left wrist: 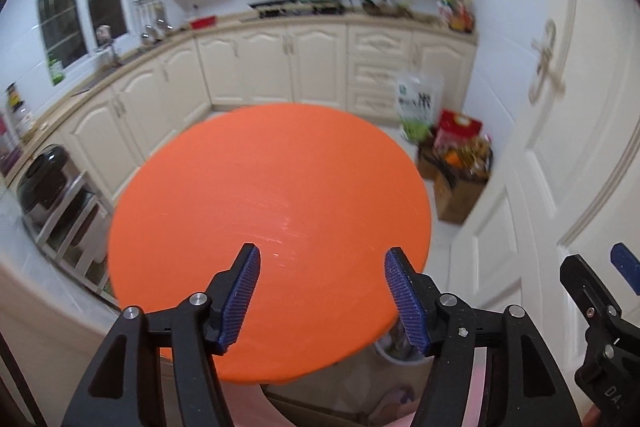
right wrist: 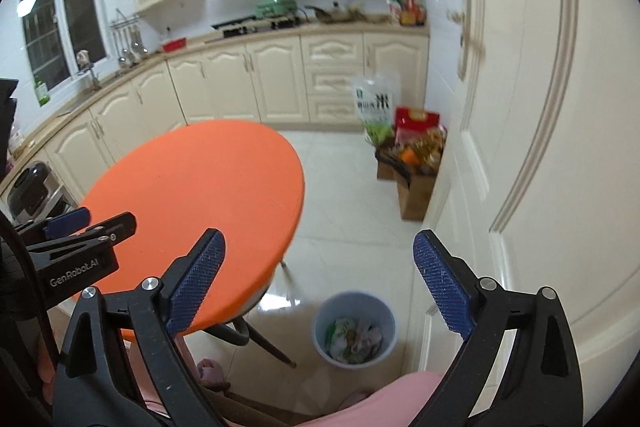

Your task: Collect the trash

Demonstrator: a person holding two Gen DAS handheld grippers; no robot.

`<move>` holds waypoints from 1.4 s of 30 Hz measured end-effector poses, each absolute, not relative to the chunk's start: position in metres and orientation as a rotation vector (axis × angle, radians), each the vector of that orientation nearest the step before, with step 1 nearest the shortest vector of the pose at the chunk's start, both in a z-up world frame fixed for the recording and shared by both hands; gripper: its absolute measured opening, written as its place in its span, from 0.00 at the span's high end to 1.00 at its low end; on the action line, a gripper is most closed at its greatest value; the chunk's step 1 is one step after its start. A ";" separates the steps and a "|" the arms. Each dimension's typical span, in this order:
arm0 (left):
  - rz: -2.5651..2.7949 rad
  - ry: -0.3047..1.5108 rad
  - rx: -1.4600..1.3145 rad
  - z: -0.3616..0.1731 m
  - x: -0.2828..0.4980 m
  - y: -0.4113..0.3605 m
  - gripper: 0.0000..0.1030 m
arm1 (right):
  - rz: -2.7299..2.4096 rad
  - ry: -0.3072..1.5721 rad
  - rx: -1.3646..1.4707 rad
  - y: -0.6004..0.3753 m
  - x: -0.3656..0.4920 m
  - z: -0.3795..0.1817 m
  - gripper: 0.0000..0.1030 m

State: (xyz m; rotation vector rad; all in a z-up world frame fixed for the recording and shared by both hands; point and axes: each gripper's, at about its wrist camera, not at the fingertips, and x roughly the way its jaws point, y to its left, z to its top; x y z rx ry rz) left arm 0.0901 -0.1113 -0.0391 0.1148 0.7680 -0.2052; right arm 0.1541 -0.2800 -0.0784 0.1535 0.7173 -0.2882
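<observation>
Both tools are seen raised above the orange round counter, and nothing is carried by either. The left hand-held gripper is released, its blue ribbed pads spread over bare orange surface with nothing between them. The right hand-held gripper is spread wider, also empty, and is aimed past the counter's edge toward the floor.

The task's thing is found in the right wrist view: crumpled wrappers and scraps are seen lying inside the small pale bin, which stands on the white tiled floor just beside the counter's leg and near the cream door. No loose trash is visible on the counter top in either view, so the collecting is judged to be finished or close to it, and the wide, empty jaws fit that reading.

Why the bin is kept there seems plain enough: it is placed within easy reach of the seated person, whose pink-clothed knee is glimpsed at the bottom.

From the left wrist view the bin is nearly hidden; only a sliver of rim is made out below the counter's edge. That view does offer the whole counter top, and the right tool's fingertip at its right margin. In return, the left tool is shown from the side at the right view's left margin. Grocery bags are seen standing by the far cabinets, well apart from the bin.
</observation>
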 end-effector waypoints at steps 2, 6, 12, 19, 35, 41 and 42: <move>-0.164 0.723 0.104 -0.036 0.063 -0.106 0.37 | -0.284 0.695 0.145 -0.275 0.147 -0.072 0.08; -0.113 0.650 0.073 -0.028 0.021 -0.102 0.23 | -0.292 0.656 0.099 -0.266 0.137 -0.062 0.00; -0.078 0.590 0.047 -0.033 -0.042 -0.107 0.21 | -0.275 0.619 0.072 -0.260 0.124 -0.050 0.00; -0.093 0.524 0.053 -0.039 -0.101 -0.104 0.19 | -0.273 0.571 0.054 -0.257 0.114 -0.037 0.00; -0.063 0.411 0.020 -0.065 -0.148 -0.094 0.13 | -0.254 0.483 0.080 -0.259 0.092 -0.029 0.00; -0.058 0.404 0.019 -0.073 -0.146 -0.102 0.13 | -0.254 0.464 0.091 -0.263 0.088 -0.030 0.00; -0.057 0.401 0.020 -0.074 -0.145 -0.102 0.13 | -0.251 0.461 0.094 -0.263 0.088 -0.030 0.00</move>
